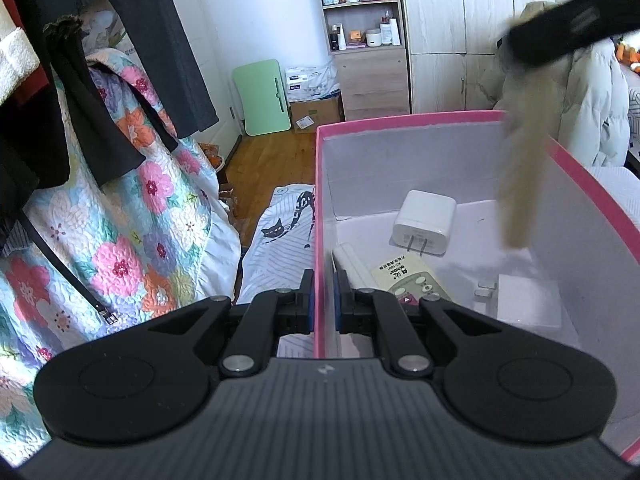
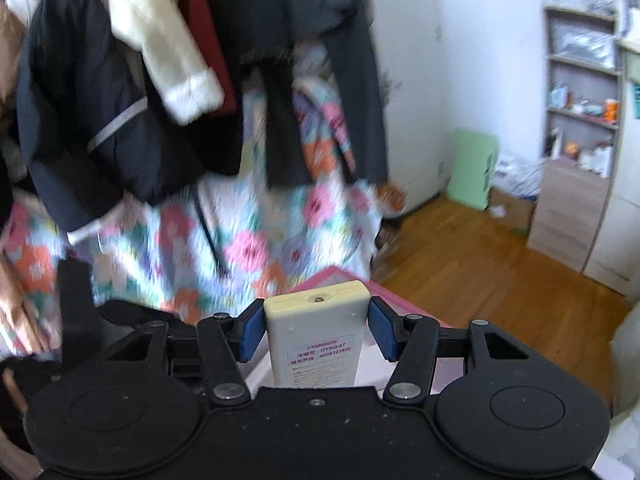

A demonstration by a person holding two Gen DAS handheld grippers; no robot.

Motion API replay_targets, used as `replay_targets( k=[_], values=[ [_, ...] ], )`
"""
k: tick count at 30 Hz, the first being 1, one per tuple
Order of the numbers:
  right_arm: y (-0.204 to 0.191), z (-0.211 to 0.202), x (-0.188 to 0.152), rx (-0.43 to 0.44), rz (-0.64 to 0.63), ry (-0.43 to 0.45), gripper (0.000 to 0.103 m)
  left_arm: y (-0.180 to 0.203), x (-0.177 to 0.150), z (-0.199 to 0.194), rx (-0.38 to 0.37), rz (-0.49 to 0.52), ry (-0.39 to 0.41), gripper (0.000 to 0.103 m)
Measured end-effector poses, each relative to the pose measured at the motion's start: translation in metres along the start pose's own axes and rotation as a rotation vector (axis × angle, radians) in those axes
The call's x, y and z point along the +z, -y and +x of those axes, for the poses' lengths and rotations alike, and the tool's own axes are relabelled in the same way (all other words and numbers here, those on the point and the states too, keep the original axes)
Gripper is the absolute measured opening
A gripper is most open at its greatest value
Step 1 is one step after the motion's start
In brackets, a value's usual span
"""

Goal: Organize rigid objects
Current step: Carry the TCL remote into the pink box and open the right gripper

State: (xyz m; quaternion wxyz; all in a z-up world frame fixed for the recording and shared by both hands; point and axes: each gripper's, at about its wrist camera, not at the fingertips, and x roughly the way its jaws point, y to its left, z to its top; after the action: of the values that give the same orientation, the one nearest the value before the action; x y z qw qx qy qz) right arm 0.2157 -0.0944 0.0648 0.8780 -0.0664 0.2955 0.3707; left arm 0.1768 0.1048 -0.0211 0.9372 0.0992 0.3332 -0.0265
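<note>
Remote control [image 2: 318, 334], cream plastic, sits between the pads of the right gripper [image 2: 316, 328], label side up toward the camera. Its long axis runs along the line of the gripper fingers, the end with a small screw pointing forward and away, the other end hidden back under the gripper body. Pads [image 2: 251, 330] bracket its two long edges, so the gripper is pinching it across the narrow width; likely the easiest hold for lowering it flat into a box. This view is motion-blurred, hanging clothes [image 2: 120, 120] and a floral quilt [image 2: 248, 240] smeared behind.

In the left wrist view the same remote shows as a pale blurred bar [image 1: 516, 184] hanging over the far right wall of the pink box [image 1: 412, 120], lower end tipped down into the box.

Left gripper [image 1: 323, 300] is pressed together on the near left wall of the pink box, one pad outside and one inside; seemingly to steady the box while things go in.

Already inside on the white floor: a white plug charger [image 1: 424, 224] with prongs toward the camera, a second remote [image 1: 408, 280] with buttons up lying diagonally, a white flat block [image 1: 528, 304] at the right. The box rests on a bed sheet with cat print [image 1: 280, 236].

Judgement: free floor beside the charger looks enough for the held remote laid flat.
</note>
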Motion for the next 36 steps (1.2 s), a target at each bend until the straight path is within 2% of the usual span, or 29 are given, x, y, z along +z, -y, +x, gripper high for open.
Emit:
replay_targets(
  k=[5, 9, 12, 15, 17, 20, 23, 27, 28, 30, 32, 34, 36],
  values=[
    [0.003, 0.038, -0.016, 0.016, 0.0, -0.123, 0.059, 0.0, 0.0, 0.001, -0.001, 0.001, -0.001, 0.006],
    [-0.002, 0.036, -0.034, -0.028, -0.06, -0.161, 0.058, -0.001, -0.001, 0.001, -0.007, -0.005, 0.003, 0.006],
    [-0.006, 0.036, -0.043, -0.05, -0.104, -0.241, 0.057, -0.002, -0.001, 0.002, -0.012, -0.007, 0.004, 0.006],
    [-0.012, 0.031, -0.047, -0.075, -0.168, -0.248, 0.055, 0.0, -0.002, 0.002, -0.008, 0.004, 0.004, 0.006],
    [-0.015, 0.036, -0.046, -0.143, -0.226, -0.272, 0.043, 0.001, -0.002, 0.002, -0.006, 0.006, 0.003, 0.006],
    [-0.009, 0.042, -0.048, -0.197, -0.238, -0.296, 0.043, 0.001, -0.001, 0.002, -0.007, 0.005, 0.001, 0.006],
    [-0.003, 0.044, -0.047, -0.202, -0.239, -0.277, 0.043, -0.002, -0.001, 0.003, -0.021, -0.011, 0.003, 0.006],
    [-0.007, 0.053, -0.048, -0.313, -0.377, -0.208, 0.045, 0.003, -0.002, 0.001, 0.004, 0.018, -0.001, 0.007],
    [-0.006, 0.049, -0.046, -0.334, -0.386, -0.181, 0.048, 0.004, -0.002, 0.0, 0.01, 0.025, -0.002, 0.007],
    [0.003, 0.029, -0.036, -0.33, -0.315, -0.106, 0.057, 0.003, -0.001, 0.001, 0.004, 0.018, -0.001, 0.007],
    [0.015, 0.002, -0.028, -0.292, -0.19, -0.032, 0.067, 0.002, -0.001, 0.0, 0.001, 0.012, -0.001, 0.007],
    [0.027, -0.026, -0.029, -0.285, -0.084, 0.041, 0.067, 0.002, -0.001, 0.0, 0.0, 0.01, -0.001, 0.007],
    [0.038, -0.045, -0.035, -0.308, -0.02, 0.062, 0.068, 0.002, -0.001, 0.0, 0.002, 0.013, 0.0, 0.007]
  ],
)
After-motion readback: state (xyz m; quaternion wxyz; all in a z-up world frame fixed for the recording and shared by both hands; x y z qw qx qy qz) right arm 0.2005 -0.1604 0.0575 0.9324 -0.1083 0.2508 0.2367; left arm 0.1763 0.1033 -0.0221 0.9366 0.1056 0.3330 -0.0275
